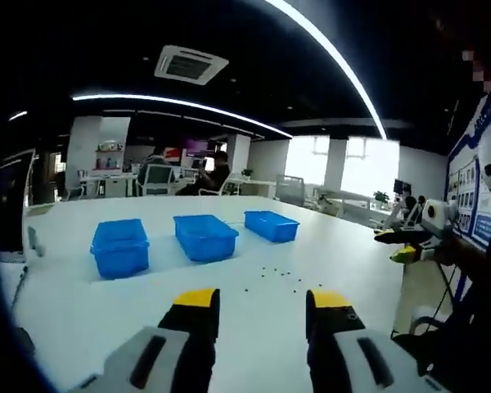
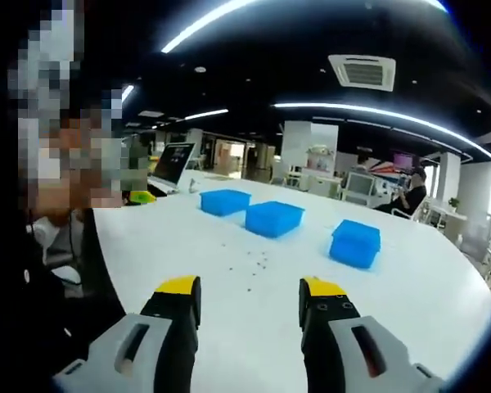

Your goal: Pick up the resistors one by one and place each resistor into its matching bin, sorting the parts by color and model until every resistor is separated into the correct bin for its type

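Note:
Three blue bins stand in a row on the white table (image 1: pixel 327 246): one at the left (image 1: pixel 119 246), one in the middle (image 1: pixel 205 236), one at the right (image 1: pixel 272 225). Several tiny dark resistors (image 1: pixel 278 277) lie scattered in front of them. My left gripper (image 1: pixel 263 303) hovers open above the table's near side, with nothing between its yellow-tipped jaws. In the right gripper view the bins (image 2: pixel 225 201) (image 2: pixel 273 219) (image 2: pixel 355 243) sit beyond the resistors (image 2: pixel 250 264). My right gripper (image 2: pixel 250 288) is open and empty, well short of them; it also enters the left gripper view (image 1: pixel 405 239).
A person in dark clothes (image 2: pixel 57 270) stands at the table's edge. An open laptop (image 2: pixel 172 164) sits at the far corner. Desks, chairs and seated people (image 1: pixel 213 173) fill the office behind the table. A poster wall (image 1: pixel 475 188) is at the right.

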Demonstrator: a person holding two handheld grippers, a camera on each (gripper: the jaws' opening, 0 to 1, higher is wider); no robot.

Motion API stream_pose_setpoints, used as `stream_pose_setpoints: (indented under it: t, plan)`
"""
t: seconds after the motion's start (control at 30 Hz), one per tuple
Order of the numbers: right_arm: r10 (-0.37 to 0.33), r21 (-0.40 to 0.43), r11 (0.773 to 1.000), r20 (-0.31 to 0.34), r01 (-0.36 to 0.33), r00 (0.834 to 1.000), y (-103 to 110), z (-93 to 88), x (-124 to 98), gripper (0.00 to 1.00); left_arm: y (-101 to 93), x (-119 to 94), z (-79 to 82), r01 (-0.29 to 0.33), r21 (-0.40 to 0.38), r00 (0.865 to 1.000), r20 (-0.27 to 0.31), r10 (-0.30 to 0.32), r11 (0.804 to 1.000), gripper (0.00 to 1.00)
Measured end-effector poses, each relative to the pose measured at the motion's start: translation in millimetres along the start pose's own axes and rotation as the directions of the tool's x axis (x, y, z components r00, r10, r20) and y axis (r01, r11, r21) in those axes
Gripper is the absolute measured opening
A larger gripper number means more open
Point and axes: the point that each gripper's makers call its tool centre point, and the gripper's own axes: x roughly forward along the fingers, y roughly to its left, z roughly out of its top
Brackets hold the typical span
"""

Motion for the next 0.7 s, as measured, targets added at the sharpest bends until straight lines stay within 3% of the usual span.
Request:
stream_pose_setpoints:
  t: [0.13, 0.33, 0.47, 0.5, 0.63, 0.7]
  plan:
    - [0.017, -0.017, 1.000, -0.030, -0.018, 0.999, 5.4, -7.8, -2.1, 0.50, -2.1, 23.2, -3.8, 0.053, 0.086, 0.986, -0.161, -0.038, 0.995, 0.44]
    - [0.037, -0.012, 0.999, -0.051, -0.037, 0.998, 12.1, -17.3, -4.1, 0.50, -0.9, 56.4, 6.0, 0.117, 0.104, 0.951, -0.300, -0.080, 0.988, 0.38]
    - [0.046, -0.003, 0.999, -0.070, -0.046, 0.996, 14.1, -28.0, -6.2, 0.50, -12.7, 82.6, 1.1, 0.181, 0.150, 0.892, -0.441, -0.098, 0.972, 0.37]
    - [0.048, 0.000, 0.999, -0.072, -0.048, 0.996, 14.1, -29.3, -6.7, 0.50, -14.3, 88.9, 0.2, 0.195, 0.165, 0.882, -0.460, -0.100, 0.967, 0.36]
    - [0.049, 0.019, 0.999, -0.077, -0.048, 0.996, 11.0, -36.7, -10.0, 0.50, -25.5, 111.7, -8.1, 0.272, 0.188, 0.820, -0.559, -0.124, 0.944, 0.35]
    - [0.045, 0.026, 0.999, -0.077, -0.044, 0.996, 8.4, -39.0, -11.8, 0.50, -24.6, 119.5, -12.2, 0.276, 0.182, 0.792, -0.600, -0.116, 0.944, 0.33]
